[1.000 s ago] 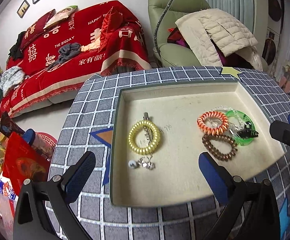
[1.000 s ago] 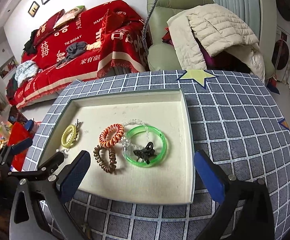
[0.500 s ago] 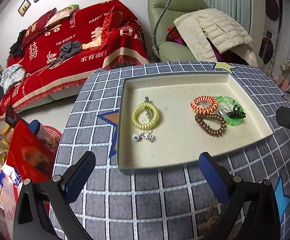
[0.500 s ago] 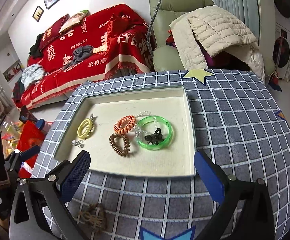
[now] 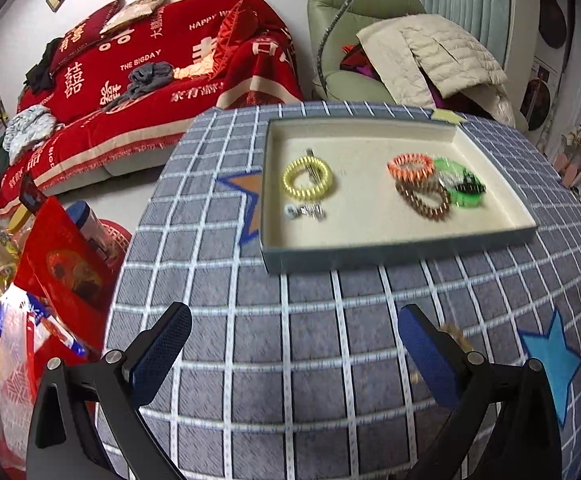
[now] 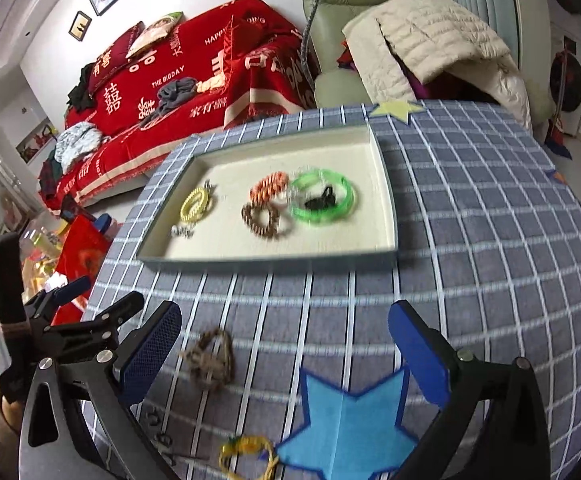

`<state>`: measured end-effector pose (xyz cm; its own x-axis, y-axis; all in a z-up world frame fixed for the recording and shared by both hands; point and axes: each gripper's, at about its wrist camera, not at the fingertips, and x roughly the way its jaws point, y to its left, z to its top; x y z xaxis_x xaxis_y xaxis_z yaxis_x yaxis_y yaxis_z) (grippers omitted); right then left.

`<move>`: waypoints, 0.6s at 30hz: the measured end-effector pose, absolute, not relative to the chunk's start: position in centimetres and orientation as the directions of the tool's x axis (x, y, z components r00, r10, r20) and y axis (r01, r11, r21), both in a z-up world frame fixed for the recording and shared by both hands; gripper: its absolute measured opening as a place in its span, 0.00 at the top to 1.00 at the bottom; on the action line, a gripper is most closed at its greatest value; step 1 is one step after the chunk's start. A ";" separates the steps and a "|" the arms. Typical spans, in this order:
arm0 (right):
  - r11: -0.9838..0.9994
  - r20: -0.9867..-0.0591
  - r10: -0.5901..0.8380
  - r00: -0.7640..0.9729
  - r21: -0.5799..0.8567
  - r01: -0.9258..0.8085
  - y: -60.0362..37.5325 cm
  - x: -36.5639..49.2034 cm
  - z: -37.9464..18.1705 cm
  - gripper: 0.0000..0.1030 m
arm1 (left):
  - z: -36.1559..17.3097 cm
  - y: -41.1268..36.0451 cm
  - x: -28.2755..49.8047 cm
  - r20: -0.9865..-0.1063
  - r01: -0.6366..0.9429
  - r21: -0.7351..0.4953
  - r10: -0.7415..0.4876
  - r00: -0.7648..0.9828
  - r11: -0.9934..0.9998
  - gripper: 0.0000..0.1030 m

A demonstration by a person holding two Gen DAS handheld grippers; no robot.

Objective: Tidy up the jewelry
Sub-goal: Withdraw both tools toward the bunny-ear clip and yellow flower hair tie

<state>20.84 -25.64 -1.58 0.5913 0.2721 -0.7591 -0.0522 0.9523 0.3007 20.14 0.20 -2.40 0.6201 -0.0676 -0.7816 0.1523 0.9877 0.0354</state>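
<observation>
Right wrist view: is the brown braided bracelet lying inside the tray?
No, the brown braided bracelet lies on the checked cloth in front of the tray.

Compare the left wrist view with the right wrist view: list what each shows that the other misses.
Left wrist only: nothing of the task's own; the piece behind its right finger is too blurred to name.

Right wrist only: a brown braided rope bracelet and a yellow cord bracelet on the grid tablecloth, outside the tray.

Both: the shallow cream-lined tray, holding the yellow coil hair tie and green translucent bangle.
</observation>
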 end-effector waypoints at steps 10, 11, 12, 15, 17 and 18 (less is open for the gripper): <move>0.966 -0.811 0.235 0.536 0.255 -0.037 -25.9 15.8 -4.6 0.00 | -3.7 -1.4 17.1 -0.780 0.255 0.052 -0.121 0.614 0.965 0.00; 0.968 -0.818 0.231 0.528 0.250 -0.035 -26.0 15.2 -5.0 0.00 | -3.7 -1.7 16.8 -0.777 0.270 0.059 -0.126 0.617 0.961 0.00; 0.968 -0.821 0.228 0.523 0.247 -0.034 -26.0 14.8 -5.2 0.00 | -3.7 -1.9 16.5 -0.773 0.286 0.067 -0.132 0.620 0.956 0.00; 0.970 -0.830 0.225 0.511 0.239 -0.040 -25.8 13.7 -5.7 0.00 | -3.6 -2.9 15.8 -0.759 0.345 0.103 -0.150 0.634 0.933 0.00; 0.973 -0.831 0.221 0.510 0.224 -0.057 -25.4 13.0 -5.7 0.03 | -3.4 -3.6 15.5 -0.751 0.377 0.122 -0.163 0.640 0.918 0.00; 0.974 -0.831 0.220 0.511 0.218 -0.064 -25.1 12.8 -5.7 0.05 | -3.3 -3.9 15.4 -0.749 0.389 0.127 -0.169 0.641 0.912 0.00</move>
